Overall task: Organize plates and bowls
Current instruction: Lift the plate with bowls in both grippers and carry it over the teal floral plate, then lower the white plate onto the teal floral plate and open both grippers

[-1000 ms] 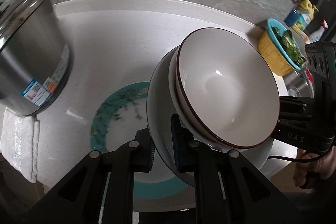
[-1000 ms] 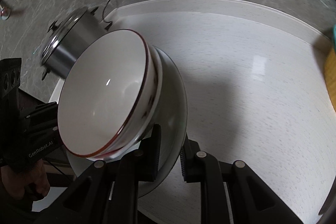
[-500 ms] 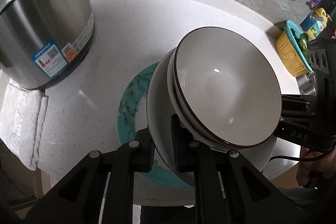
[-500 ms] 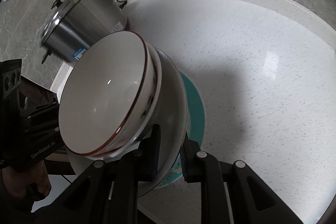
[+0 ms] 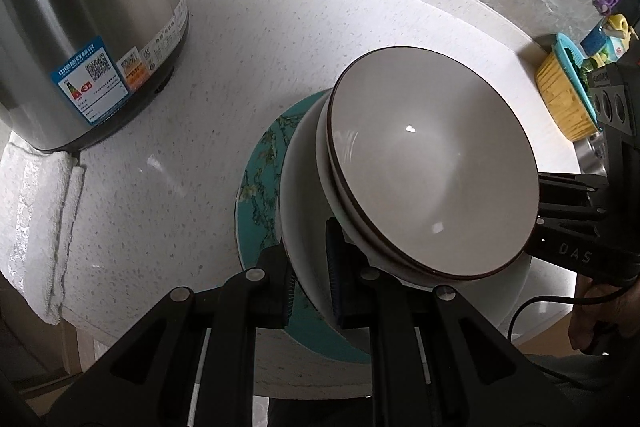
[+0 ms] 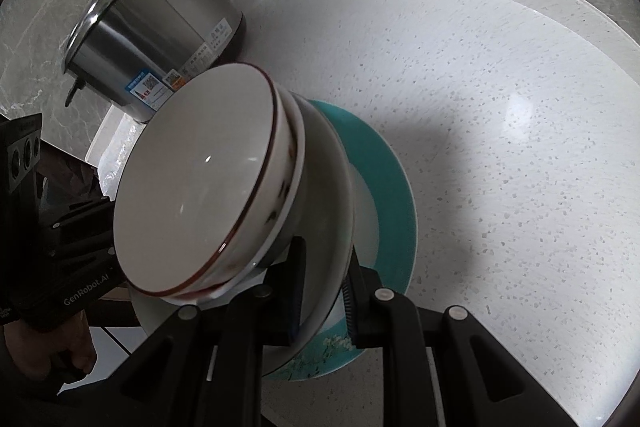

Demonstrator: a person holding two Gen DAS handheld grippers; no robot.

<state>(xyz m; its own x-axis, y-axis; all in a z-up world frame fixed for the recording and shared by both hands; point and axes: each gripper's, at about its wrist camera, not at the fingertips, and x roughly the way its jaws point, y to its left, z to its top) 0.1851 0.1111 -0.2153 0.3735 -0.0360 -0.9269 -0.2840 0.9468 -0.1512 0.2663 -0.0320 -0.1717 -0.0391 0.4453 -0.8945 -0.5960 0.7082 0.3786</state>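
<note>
Bowls (image 5: 432, 163) nested on white plate (image 5: 304, 227), directly above teal plate (image 6: 396, 195). We clamp the white plate's rim with left gripper (image 5: 310, 291) and right gripper (image 6: 322, 303). Lower level and centred on teal plate, release together.

i see two nested bowls (image 5: 432, 163) sitting in a plate (image 5: 308, 227), my left gripper (image 5: 310, 291) and right gripper (image 6: 322, 291) pinching opposite rims. below lies a second plate (image 6: 396, 195) on the counter (image 6: 500, 147). the pot (image 5: 80, 27) stands behind-left, a towel (image 5: 36, 223) beside it.
</note>
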